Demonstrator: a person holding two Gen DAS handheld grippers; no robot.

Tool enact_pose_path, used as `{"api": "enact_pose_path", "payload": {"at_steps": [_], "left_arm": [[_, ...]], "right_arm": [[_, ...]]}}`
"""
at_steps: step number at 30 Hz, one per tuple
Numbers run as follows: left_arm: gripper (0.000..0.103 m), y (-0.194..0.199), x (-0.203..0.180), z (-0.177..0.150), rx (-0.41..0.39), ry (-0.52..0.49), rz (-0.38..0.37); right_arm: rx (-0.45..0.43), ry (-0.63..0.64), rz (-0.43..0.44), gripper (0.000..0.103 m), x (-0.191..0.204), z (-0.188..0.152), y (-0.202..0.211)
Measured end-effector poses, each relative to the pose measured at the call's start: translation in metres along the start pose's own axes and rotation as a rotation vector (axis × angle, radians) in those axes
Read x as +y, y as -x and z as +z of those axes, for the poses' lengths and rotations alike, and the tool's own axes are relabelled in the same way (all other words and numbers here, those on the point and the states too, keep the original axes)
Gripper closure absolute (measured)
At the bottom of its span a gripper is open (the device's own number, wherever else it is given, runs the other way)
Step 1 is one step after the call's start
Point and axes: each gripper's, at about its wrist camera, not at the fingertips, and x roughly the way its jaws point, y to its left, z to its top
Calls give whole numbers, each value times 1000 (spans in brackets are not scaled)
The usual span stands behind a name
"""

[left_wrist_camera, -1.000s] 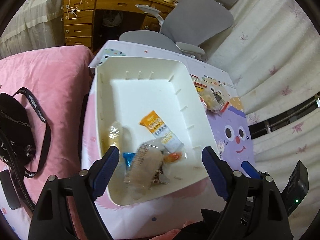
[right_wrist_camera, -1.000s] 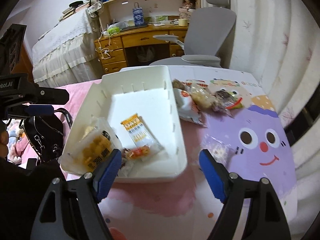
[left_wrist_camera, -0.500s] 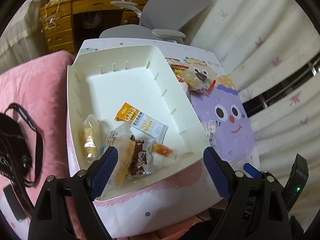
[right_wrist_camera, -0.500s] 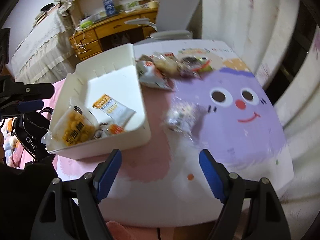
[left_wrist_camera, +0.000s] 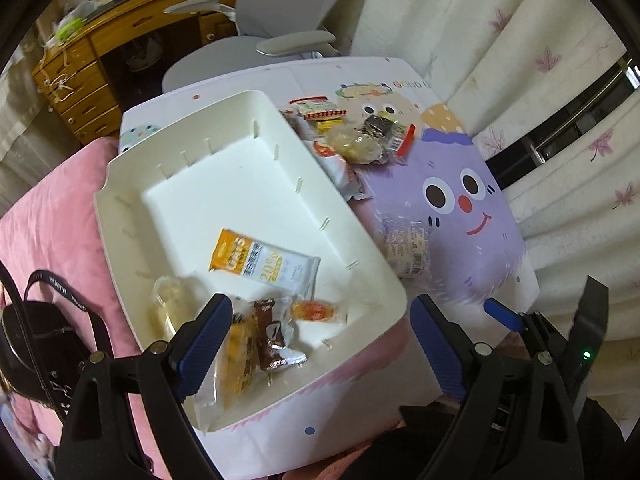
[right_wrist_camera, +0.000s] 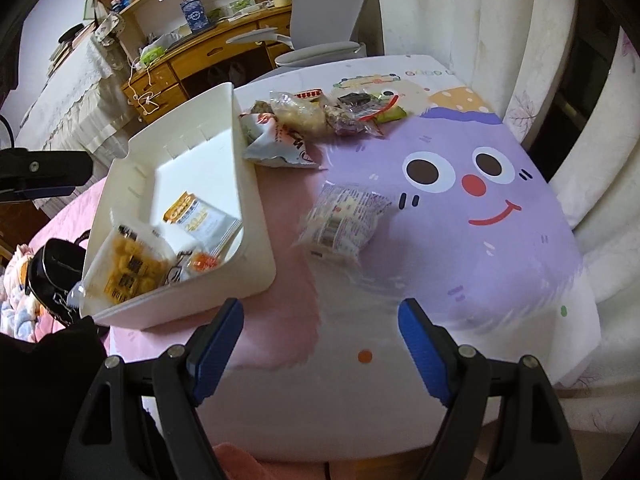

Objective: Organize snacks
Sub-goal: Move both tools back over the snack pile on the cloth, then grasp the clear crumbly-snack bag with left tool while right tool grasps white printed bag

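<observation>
Since a second ago my right gripper (right_wrist_camera: pixel 320 344) has swung away from the white bin (right_wrist_camera: pixel 256 264), so the clear-wrapped snack pack (right_wrist_camera: pixel 344 220) that sat far ahead on the tablecloth (right_wrist_camera: pixel 500 264) now lies straight ahead, between the lines of my two spread fingers and apart from them. That gripper is released and holds nothing. The bin is now off to its left, with its near corner just beyond the left fingertip.

My left gripper (left_wrist_camera: pixel 320 332) is also spread wide and empty, hanging over the near end of the bin (left_wrist_camera: pixel 376 276). Directly ahead of it, inside the bin, lie the orange-and-white oat bar (left_wrist_camera: pixel 264 266), a brown wrapped bar (left_wrist_camera: pixel 272 336), a small orange candy (left_wrist_camera: pixel 316 312) and a yellow snack bag (left_wrist_camera: pixel 240 360) by the left fingertip. Far ahead and to the right, beyond the bin wall, a heap of loose snacks (left_wrist_camera: pixel 356 140) rests on the cloth. The same snack pack (left_wrist_camera: pixel 404 244) lies right of the bin.
</observation>
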Motion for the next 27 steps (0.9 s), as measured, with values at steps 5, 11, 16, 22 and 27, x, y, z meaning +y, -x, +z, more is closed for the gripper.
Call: {"api": "enact_pose_path", "payload": {"at_steps": [5, 11, 16, 22, 27], "left_arm": [[13, -15, -16, 40, 56, -43, 16], [13, -44, -35, 94, 126, -82, 28], [13, -79, -51, 136, 182, -96, 42], [13, -129, -66, 166, 255, -92, 64], [13, -166, -69, 183, 291, -84, 102]], "right_arm": [[18, -40, 26, 23, -13, 19, -22], [44, -57, 47, 23, -27, 40, -49], [45, -20, 69, 23, -32, 52, -66], [74, 94, 72, 23, -24, 58, -87], [79, 137, 94, 23, -26, 60, -101]]}}
